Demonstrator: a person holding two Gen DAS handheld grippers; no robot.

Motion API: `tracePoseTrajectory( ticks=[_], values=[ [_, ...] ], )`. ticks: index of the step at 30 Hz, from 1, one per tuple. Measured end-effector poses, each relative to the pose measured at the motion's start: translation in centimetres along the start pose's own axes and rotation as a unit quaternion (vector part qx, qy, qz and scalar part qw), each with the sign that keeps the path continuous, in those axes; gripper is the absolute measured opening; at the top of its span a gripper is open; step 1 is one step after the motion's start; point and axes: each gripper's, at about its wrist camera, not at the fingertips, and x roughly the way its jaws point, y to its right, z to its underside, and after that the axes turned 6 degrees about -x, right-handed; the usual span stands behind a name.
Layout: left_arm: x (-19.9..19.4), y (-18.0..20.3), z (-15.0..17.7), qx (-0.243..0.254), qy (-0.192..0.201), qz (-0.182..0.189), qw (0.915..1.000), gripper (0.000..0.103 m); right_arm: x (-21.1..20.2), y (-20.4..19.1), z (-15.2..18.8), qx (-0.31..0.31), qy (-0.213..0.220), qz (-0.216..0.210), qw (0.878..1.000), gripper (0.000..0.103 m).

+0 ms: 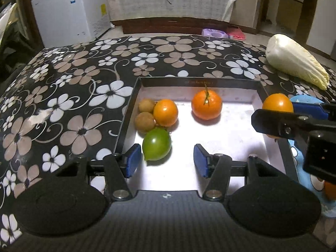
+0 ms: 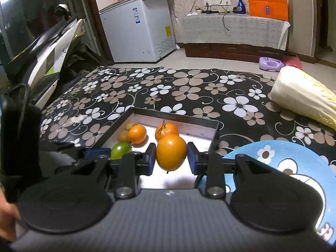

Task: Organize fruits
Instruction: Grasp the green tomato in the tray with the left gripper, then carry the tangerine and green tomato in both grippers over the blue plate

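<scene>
Floral tablecloth [image 1: 84, 67]: right tool [image 2: 171, 157] clamps orange [image 2: 171, 152], left tool [image 1: 167, 160] open (labels unreadable)

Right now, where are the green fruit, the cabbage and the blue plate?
green fruit [image 1: 156, 146], left wrist view, middle of its skin.
cabbage [image 1: 294, 62], left wrist view, middle of its pale body.
blue plate [image 2: 279, 153], right wrist view, bare upper part.

Tray [image 1: 126, 126] sits on the table [image 1: 73, 73]. Inside, four fruits [image 1: 156, 124] bunch along the left wall, one fruit [image 1: 206, 105] sits further back. Cabbage [image 1: 294, 61] lies far right, and the plate [image 2: 283, 157] is just right of the tray, probably touching it.
</scene>
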Motion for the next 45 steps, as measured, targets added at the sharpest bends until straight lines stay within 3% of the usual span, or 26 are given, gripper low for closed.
tracePoseTrajectory(
  ticks=[6,10,11,26,45],
  values=[
    [0.4,-0.1,-0.3,0.013,0.014,0.004,0.9998,0.057,-0.3,0.2,-0.1,0.003,0.003,0.0,1.0,0.035],
    [0.6,-0.4,-0.5,-0.006,0.012,0.013,0.9998,0.037,-0.3,0.1,-0.1,0.0,0.002,-0.001,1.0,0.035],
    [0.6,-0.4,-0.6,-0.008,0.012,0.014,0.9998,0.036,-0.4,0.2,0.0,0.0,0.002,0.0,1.0,0.035],
    [-1.8,0.2,-0.4,0.001,0.01,0.051,0.9986,0.035,-1.1,0.2,-0.3,0.001,0.011,-0.005,1.0,0.035],
    [-4.3,1.9,-0.1,0.02,0.026,0.046,0.9984,0.035,-2.8,0.3,-0.1,0.0,0.024,-0.014,1.0,0.035]
  ],
)
